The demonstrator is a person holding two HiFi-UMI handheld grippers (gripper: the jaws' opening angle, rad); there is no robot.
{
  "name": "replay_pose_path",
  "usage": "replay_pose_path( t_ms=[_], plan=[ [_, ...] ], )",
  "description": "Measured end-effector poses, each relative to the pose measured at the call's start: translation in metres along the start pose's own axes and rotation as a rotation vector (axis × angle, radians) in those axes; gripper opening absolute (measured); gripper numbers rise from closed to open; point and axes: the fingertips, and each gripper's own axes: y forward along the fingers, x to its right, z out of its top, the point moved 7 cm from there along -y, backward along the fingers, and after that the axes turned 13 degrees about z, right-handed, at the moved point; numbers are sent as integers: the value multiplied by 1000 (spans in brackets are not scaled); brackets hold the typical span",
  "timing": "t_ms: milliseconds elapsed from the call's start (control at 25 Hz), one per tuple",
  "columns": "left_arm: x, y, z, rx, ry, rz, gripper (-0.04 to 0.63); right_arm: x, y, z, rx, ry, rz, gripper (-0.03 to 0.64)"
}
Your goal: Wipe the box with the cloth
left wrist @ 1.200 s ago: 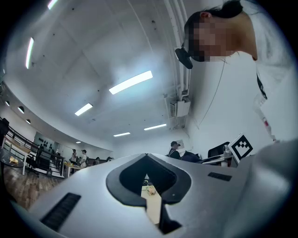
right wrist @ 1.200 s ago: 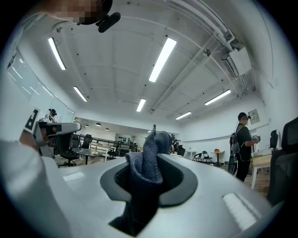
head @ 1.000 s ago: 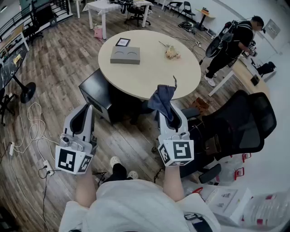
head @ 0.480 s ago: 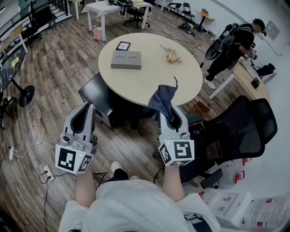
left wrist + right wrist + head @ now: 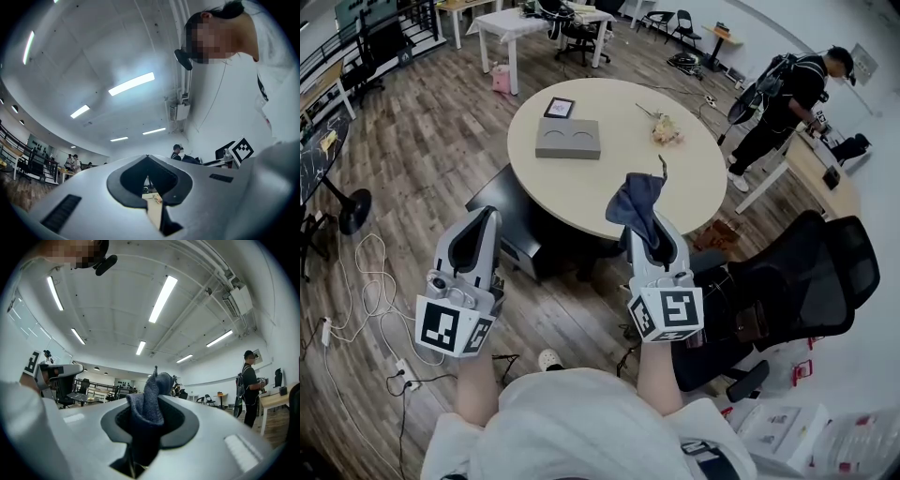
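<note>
The grey box, with two round hollows in its top, lies on the far left part of a round beige table. My right gripper is shut on a dark blue cloth that sticks up out of the jaws, short of the table's near edge. In the right gripper view the cloth fills the gap of the right gripper. My left gripper hangs over the wooden floor, left of the table, shut and holding nothing. The left gripper view points up at the ceiling past that gripper.
A framed picture and a small bunch of flowers also lie on the table. A black cabinet stands under its near left side. A black office chair is at my right. Cables trail on the floor. A person stands at back right.
The table and box have shifted lower in the head view, so they are nearer. Both grippers keep their places in the picture, the cloth still held.
</note>
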Motion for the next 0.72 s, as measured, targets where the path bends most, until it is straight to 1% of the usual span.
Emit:
replay_pose_path(
  t_ms=[160,360,560,720],
  plan=[
    [-14,5,-5,-4,12,-15,6,-5,15,-5,3,-3,-3,89],
    [-31,15,-15,-13,-7,-9,6,-6,30,-11,-15,-7,-12,89],
    [-41,32,-27,-22,-17,-7,6,5,48,-20,-30,3,-16,89],
    [-56,55,-39,-22,-13,8,6,19,77,-27,-21,6,-7,89]
  ],
)
